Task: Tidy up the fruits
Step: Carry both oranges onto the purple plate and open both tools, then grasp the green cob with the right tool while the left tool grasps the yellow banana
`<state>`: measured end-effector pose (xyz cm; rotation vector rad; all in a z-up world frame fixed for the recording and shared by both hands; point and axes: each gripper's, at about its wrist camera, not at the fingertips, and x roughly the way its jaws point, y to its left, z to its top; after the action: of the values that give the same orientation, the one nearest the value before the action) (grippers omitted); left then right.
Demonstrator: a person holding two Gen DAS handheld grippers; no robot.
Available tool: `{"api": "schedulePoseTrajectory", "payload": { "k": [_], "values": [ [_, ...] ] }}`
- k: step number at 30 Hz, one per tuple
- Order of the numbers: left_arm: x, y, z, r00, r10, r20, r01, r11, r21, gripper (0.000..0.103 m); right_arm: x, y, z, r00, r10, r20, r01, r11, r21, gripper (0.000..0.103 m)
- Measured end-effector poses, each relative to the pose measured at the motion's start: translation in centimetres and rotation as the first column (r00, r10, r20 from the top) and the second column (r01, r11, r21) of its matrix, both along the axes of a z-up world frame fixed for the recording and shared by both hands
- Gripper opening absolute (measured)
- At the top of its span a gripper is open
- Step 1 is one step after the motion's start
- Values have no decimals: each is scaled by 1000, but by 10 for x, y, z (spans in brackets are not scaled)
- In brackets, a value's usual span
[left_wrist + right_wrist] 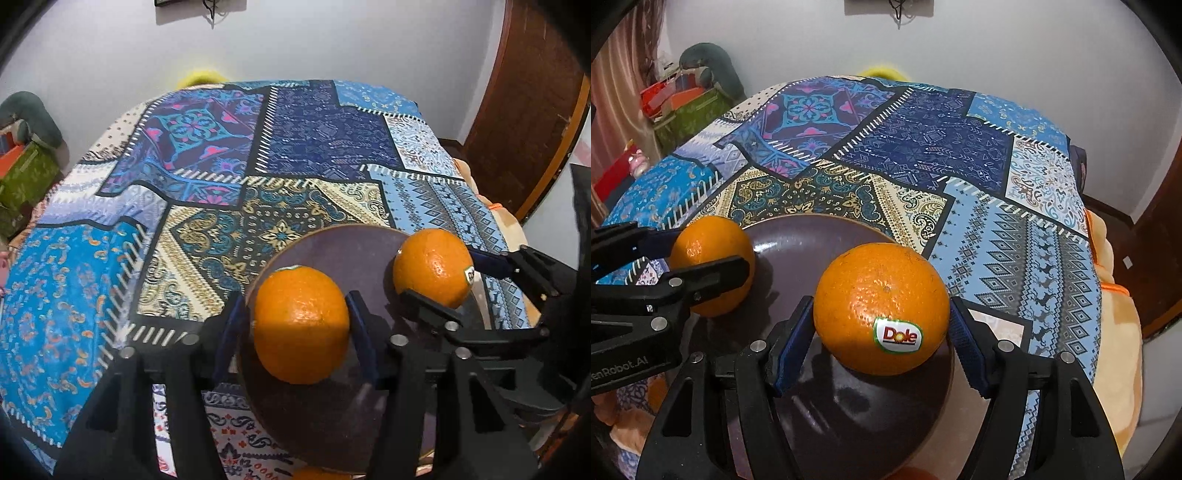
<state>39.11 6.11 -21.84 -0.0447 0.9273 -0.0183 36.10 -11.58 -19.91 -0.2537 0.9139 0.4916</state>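
A dark brown plate (pixel 332 251) lies on the patterned cloth near the front edge; it also shows in the right wrist view (pixel 798 236). My left gripper (pixel 297 325) is shut on an orange (pixel 301 325) over the plate's left side. My right gripper (pixel 881 317) is shut on a second orange with a Dole sticker (pixel 881 302) over the plate's right side. Each view shows the other gripper with its orange: the right gripper's orange (pixel 432 267) and the left gripper's orange (pixel 713 254). Whether the oranges rest on the plate or hang just above it is unclear. Another orange peeks out at the bottom edge (pixel 317 474).
The table is covered by a blue patchwork cloth (pixel 221 166). A green box (pixel 690 110) with clutter stands to the far left. A wooden door (pixel 524 110) is at the right. A peach blanket (pixel 1119 350) hangs off the table's right edge.
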Motion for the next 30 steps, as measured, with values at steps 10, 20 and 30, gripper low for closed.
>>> {"api": "schedulePoseTrajectory", "payload": {
  "k": [10, 20, 30],
  "values": [
    [-40, 3, 46, 997, 10, 72, -10, 1000, 9, 67, -26, -19, 38, 998, -28, 64, 25, 999, 36, 81],
    [-118, 1, 108, 988, 4, 153, -12, 999, 50, 71, -90, -40, 99, 988, -43, 147, 30, 996, 87, 81],
    [-192, 4, 140, 981, 17, 192, -28, 998, 58, 82, -149, -61, 131, 976, -61, 207, 42, 994, 96, 81]
  ]
}}
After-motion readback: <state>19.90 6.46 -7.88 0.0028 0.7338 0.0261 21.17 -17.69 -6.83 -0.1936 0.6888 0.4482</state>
